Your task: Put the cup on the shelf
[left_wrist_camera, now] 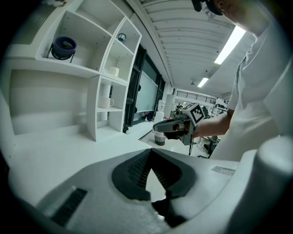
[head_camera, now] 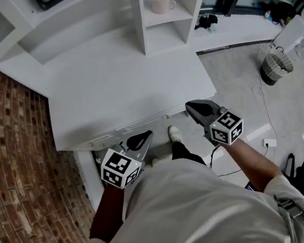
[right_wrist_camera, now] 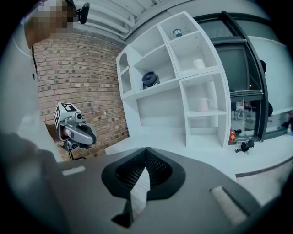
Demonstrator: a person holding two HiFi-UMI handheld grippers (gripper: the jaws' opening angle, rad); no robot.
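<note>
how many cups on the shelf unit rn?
2. Both in the shelf's right column: a white handled mug in the compartment above the bottom one, and a smaller white cup in the compartment just above it. Others could be hidden behind dividers.

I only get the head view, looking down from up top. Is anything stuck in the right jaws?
Observer: No. The right gripper view shows the right gripper with its jaws together and nothing between them.
Operator: And the left one?
Observer: The left gripper looks the same in its own view: jaws together, empty.
Operator: What's above the cup? My picture cuts off there.
Observer: The compartment over the cup holds a small white item.
</note>
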